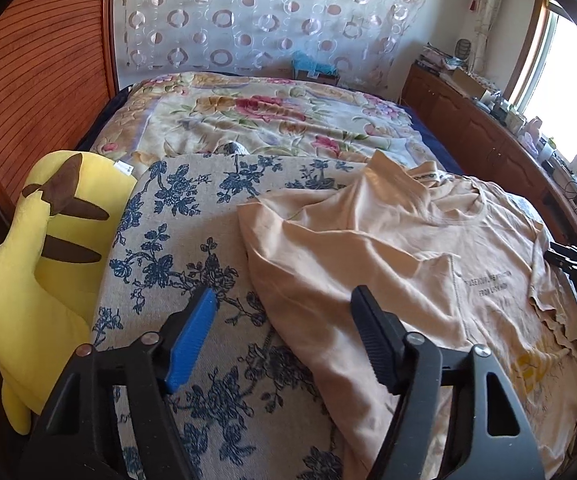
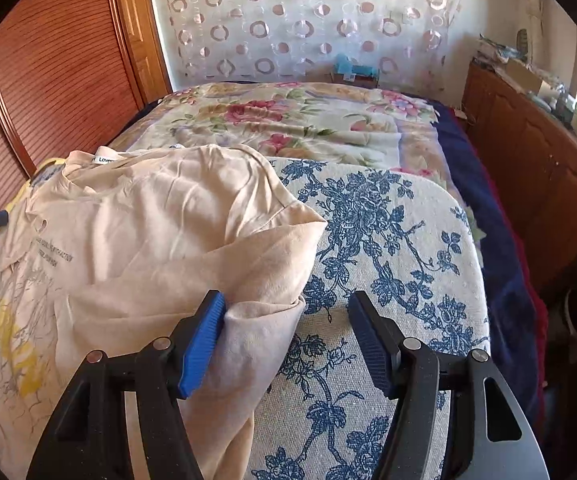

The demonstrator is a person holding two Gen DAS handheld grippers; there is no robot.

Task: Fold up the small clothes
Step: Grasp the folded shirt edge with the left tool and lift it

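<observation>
Two big surfaces fill both views: a bed (image 1: 272, 120) under a flowered quilt, and in front of it a padded board (image 1: 176, 240) covered in blue-flowered cloth. On that board lies the one garment to fold, a beige T-shirt (image 1: 388, 248), rumpled, with its collar and neck label toward the bed and small dark printed lines plus a yellow print on its front. Both sleeves or side panels look already thrown inward over the body, leaving a thick rounded fold along each side.

Beside the board's left edge sits a yellow plush toy (image 1: 40, 264). A wooden cabinet (image 1: 480, 128) along the window wall carries a clutter of small items, too small to name; a cardboard box among them shows no contents.

Left gripper (image 1: 284, 328) hovers with fingers spread wide, straddling the shirt's left edge, touching nothing that I can see. Right gripper (image 2: 288, 332) is also spread; its blue pad (image 2: 202, 344) rests against the bunched fold at the shirt's right edge without pinching it.

My judgement: the shirt is light, limp, thin cotton that will sag and slide on itself, so both layers at the hem corners or fold edges are the places to pinch.
</observation>
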